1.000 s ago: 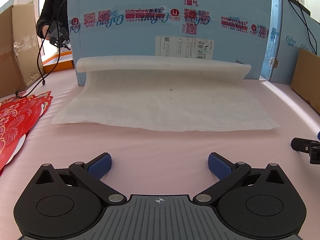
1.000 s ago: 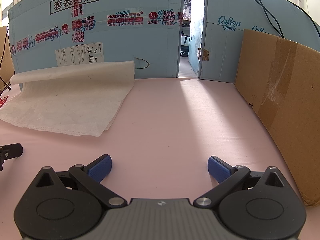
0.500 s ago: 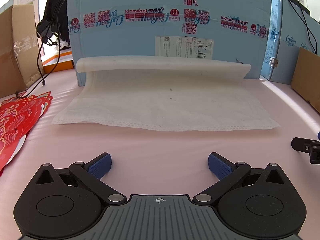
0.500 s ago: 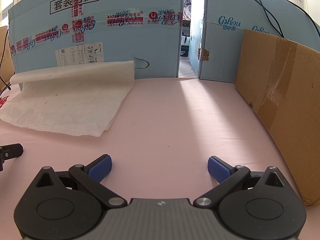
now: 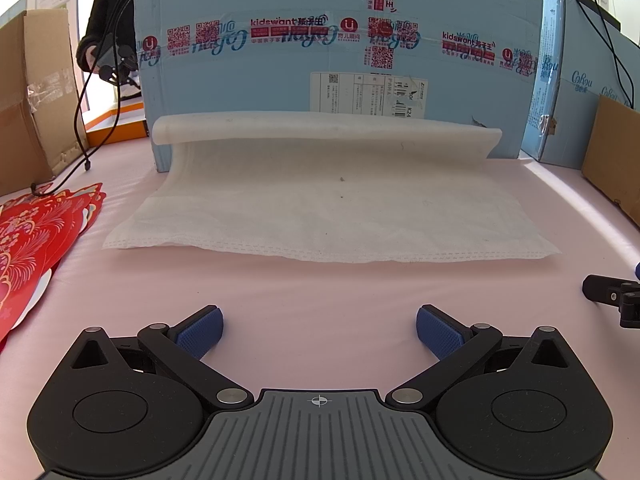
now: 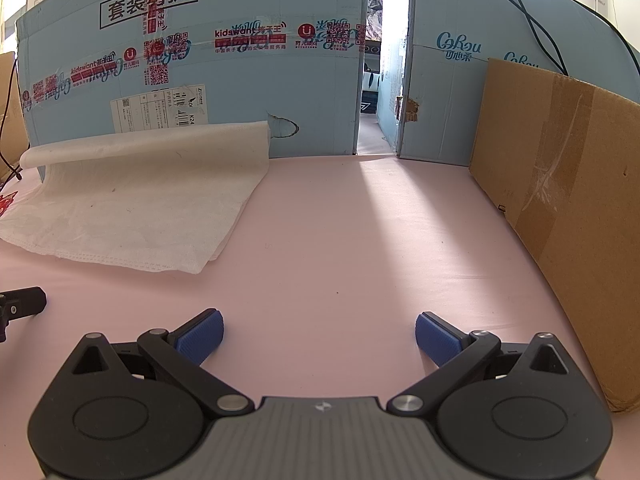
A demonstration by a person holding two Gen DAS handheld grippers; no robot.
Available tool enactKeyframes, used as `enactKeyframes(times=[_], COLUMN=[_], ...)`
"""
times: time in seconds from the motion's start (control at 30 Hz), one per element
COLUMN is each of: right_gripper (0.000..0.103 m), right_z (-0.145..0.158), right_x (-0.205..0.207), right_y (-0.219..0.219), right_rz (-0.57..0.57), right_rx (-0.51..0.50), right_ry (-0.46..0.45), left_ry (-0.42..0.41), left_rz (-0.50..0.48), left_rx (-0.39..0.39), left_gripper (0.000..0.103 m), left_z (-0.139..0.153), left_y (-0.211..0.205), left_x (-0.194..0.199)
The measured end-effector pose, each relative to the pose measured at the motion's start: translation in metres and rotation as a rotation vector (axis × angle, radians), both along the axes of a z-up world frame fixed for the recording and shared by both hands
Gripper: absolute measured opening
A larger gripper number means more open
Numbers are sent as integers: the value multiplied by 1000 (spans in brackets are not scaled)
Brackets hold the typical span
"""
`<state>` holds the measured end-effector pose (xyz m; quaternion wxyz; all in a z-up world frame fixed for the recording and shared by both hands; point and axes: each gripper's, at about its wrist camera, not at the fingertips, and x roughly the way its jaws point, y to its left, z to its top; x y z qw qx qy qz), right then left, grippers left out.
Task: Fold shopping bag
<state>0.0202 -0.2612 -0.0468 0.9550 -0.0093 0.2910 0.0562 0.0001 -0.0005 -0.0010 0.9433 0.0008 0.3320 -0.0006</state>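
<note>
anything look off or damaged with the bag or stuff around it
The white bag lies flat except its far edge, which curls up against the blue box. That box has a torn hole low on its face.

White shopping bag on pink table; light-blue box with red-printed tape; red patterned card.

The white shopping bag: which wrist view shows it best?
The left wrist view: the shopping bag lies centred, both near corners and the curled far edge visible. In the right wrist view it sits far left, its left end cropped.
</note>
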Motion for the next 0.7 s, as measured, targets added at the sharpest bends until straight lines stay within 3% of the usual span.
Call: enactKeyframes(times=[0.7], right_gripper=[103], right_z=[0], right_x=[-1], right_y=[-1], right_rz=[0], right_rx=[0], right_ry=[0], left_ry=[-1], left_rz=[0], left_rx=[1], left_gripper=[103], left_z=[0], left_y=[0], left_x=[-1])
